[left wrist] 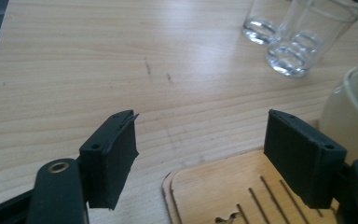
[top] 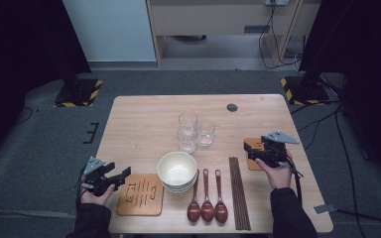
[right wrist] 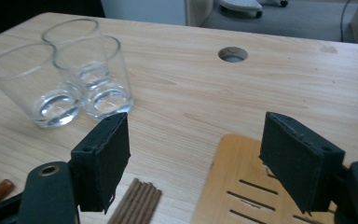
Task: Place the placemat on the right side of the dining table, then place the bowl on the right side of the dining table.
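Both grippers hang above the table with their jaws apart and nothing between them. Over at the near left edge, the left gripper (top: pixel 121 174) sits in the person's left hand (top: pixel 95 192), its jaws aimed rightward over the near-left wooden coaster (top: pixel 140 194). From the left gripper view that coaster (left wrist: pixel 223 196) lies just below and ahead of the black pads (left wrist: pixel 116 154), its slotted top clear of them, not touched.

Across the table at the right, the right gripper (top: pixel 250 148) is held in the right hand (top: pixel 278 173), pointing left, hovering over a second wooden coaster (top: pixel 252 163) that lies near the table's right side. In the right gripper view this coaster (right wrist: pixel 242 186) shows between and under the spread pads (right wrist: pixel 105 158), again without contact.

Moving outward from the left coaster, a stack of cream bowls (top: pixel 177 171) stands just to its right. Right of the bowls lie three dark wooden spoons (top: pixel 207 198) side by side, bowls toward the near edge, and then a bundle of brown chopsticks (top: pixel 239 192) running near to far, just left of the right coaster. Farther back, about mid-table, three clear glasses (top: pixel 193 131) stand clustered close together. A round hole (top: pixel 232 107) sits in the wooden table (top: pixel 139 119) near its far edge.
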The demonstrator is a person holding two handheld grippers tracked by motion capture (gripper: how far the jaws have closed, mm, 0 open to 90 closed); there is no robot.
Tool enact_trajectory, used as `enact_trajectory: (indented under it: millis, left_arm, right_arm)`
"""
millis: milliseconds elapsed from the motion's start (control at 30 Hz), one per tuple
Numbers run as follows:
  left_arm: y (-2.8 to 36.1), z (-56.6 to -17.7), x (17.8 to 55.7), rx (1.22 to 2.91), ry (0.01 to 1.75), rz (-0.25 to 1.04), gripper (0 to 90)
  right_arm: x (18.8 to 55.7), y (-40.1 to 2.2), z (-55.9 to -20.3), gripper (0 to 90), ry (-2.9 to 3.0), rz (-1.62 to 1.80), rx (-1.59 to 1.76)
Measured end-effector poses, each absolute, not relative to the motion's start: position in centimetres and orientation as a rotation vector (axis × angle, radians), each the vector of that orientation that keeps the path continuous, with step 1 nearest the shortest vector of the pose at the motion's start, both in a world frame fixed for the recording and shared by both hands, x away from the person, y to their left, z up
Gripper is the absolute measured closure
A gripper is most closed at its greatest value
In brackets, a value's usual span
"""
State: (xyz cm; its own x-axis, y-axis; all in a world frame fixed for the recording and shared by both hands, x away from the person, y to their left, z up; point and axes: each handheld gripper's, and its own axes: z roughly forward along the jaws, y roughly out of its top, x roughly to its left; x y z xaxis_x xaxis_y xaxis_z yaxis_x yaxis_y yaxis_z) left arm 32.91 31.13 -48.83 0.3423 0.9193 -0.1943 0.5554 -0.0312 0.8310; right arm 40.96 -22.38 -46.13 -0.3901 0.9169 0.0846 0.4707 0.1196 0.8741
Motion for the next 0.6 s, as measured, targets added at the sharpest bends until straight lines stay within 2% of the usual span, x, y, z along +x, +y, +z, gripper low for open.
enact_trajectory:
  millis: [233, 600]
  left_arm:
    - [30.3, -47.1, 32.6, 1.691, 1.266, 0.501, 28.6]
    - [28.7, -45.1, 31.9, 1.687, 1.207, 0.483, 33.9]
  right_arm:
    - [40.5, -21.5, -45.0, 26.8, 1.954, 1.265, 1.272]
    - [40.1, -19.9, -43.9, 25.2, 1.987, 1.339, 1.248]
